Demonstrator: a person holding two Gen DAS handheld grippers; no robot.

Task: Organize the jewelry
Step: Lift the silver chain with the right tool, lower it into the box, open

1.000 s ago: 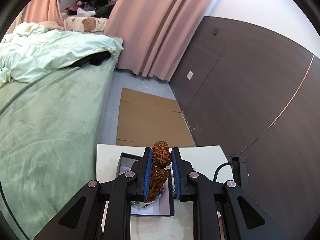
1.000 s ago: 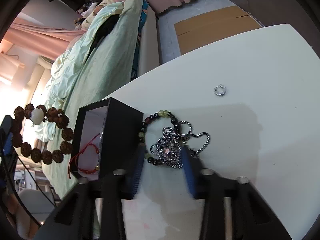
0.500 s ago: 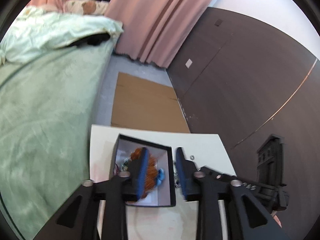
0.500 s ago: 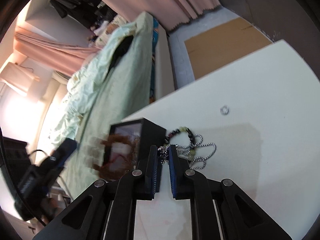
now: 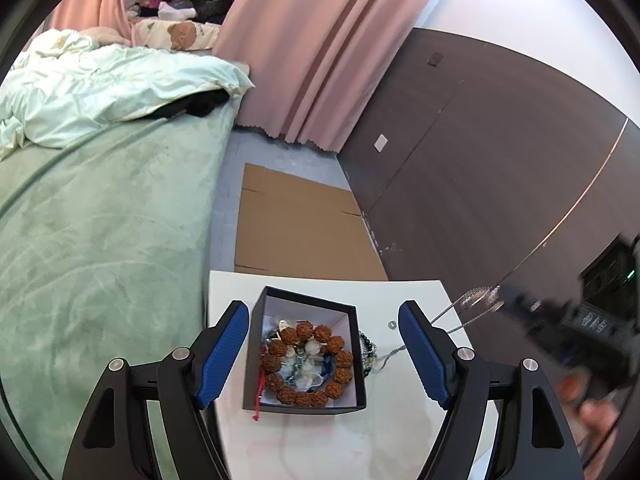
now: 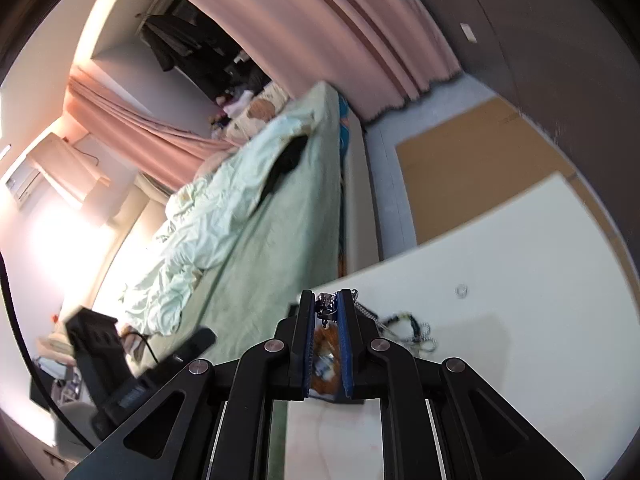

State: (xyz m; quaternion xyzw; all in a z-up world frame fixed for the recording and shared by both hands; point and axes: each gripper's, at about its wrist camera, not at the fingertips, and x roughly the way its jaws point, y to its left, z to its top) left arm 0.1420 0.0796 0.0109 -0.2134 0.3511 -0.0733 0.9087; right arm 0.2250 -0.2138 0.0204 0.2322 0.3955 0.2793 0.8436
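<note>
A black jewelry box (image 5: 260,360) sits on the white table (image 5: 320,440). Inside lies a brown seed-bead bracelet (image 5: 340,360) around pale and blue pieces, with a red cord (image 5: 260,388) over the left wall. My left gripper (image 5: 322,348) is open and empty above the box. My right gripper (image 6: 326,306) is shut on a silver chain necklace (image 6: 325,307) and holds it up; the chain (image 5: 452,312) trails down to the table. A dark beaded bracelet (image 5: 368,354) lies right of the box. A small silver ring (image 5: 392,324) lies farther right, also in the right wrist view (image 6: 461,291).
A green bed (image 5: 100,240) runs along the table's left side. Flat cardboard (image 5: 300,224) lies on the floor beyond the table. A dark wall panel (image 5: 480,180) stands to the right, pink curtains (image 5: 312,52) behind.
My left gripper opened and let the brown bracelet drop into the box. My right gripper closed on the silver chain and lifted it off the table.
</note>
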